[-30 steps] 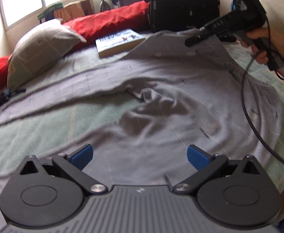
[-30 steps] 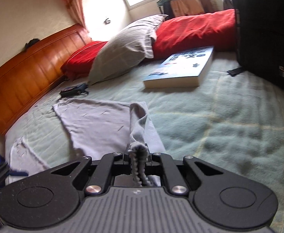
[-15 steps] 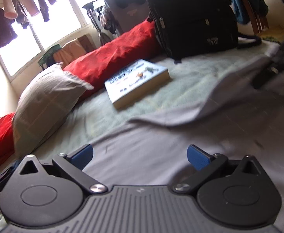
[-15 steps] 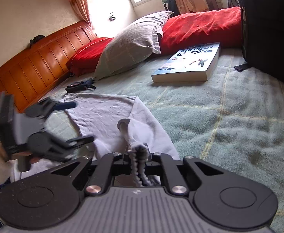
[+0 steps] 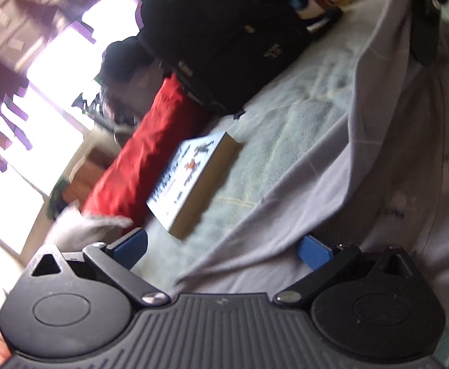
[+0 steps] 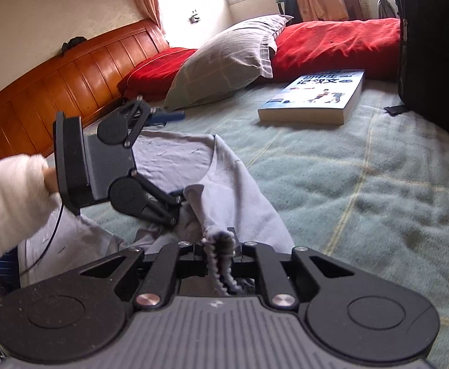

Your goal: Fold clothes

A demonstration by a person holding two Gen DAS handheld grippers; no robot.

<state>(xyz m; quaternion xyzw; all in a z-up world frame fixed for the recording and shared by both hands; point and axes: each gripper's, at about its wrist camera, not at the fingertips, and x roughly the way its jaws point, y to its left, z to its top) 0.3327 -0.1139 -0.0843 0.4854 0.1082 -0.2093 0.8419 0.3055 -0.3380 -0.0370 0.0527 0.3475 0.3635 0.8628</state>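
Note:
A grey T-shirt [image 6: 175,160] lies spread on the green bed cover. My right gripper [image 6: 219,243] is shut on a bunched edge of the shirt, which rises from the bed into its jaws. My left gripper [image 5: 221,247] is open, rolled sideways, with a shirt edge [image 5: 285,215] lying between its blue fingertips [image 5: 313,250]. In the right wrist view the left gripper [image 6: 175,172] shows side-on, jaws wide apart, its lower finger touching the lifted cloth close to my right gripper. In the left wrist view the right gripper [image 5: 424,15] shows at the top right, holding cloth.
A thick paperback book [image 6: 313,98] lies on the bed cover [image 6: 362,184]. Red cushions [image 6: 338,46] and a grey pillow [image 6: 224,61] line the far side. A black backpack [image 6: 433,46] stands at the right. A wooden headboard [image 6: 55,92] runs along the left.
My left gripper has swung across the shirt toward my right gripper and rolled sideways, still open. My right gripper stays shut on the shirt and has lifted it slightly.

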